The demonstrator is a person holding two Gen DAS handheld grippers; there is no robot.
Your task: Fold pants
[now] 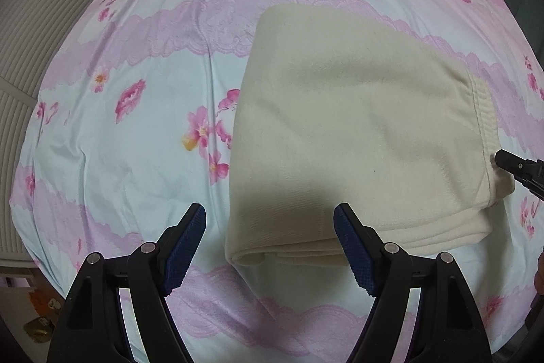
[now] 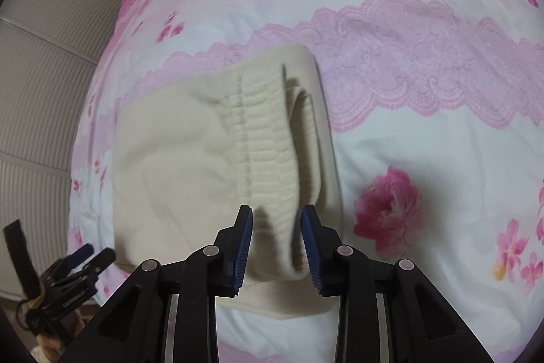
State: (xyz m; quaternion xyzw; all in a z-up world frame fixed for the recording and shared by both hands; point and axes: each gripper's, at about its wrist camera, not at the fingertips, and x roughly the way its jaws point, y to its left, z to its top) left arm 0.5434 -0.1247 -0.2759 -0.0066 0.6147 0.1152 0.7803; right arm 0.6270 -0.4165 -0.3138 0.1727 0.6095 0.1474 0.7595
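I judge the pants (image 1: pixel 357 131) essentially folded into a compact stack on the bed (image 1: pixel 119 159), my left tool (image 1: pixel 270 244) wide apart and my right tool (image 2: pixel 277 240) narrower, both holding nothing.

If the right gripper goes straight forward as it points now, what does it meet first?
Most likely the cream pants: the open right gripper points at their ribbed waistband, which lies just ahead between the jaws. Depth is unclear, so contact may be near.

One folded pants (image 1: pixel 353 138), one floral bedsheet (image 1: pixel 136 131), two grippers.
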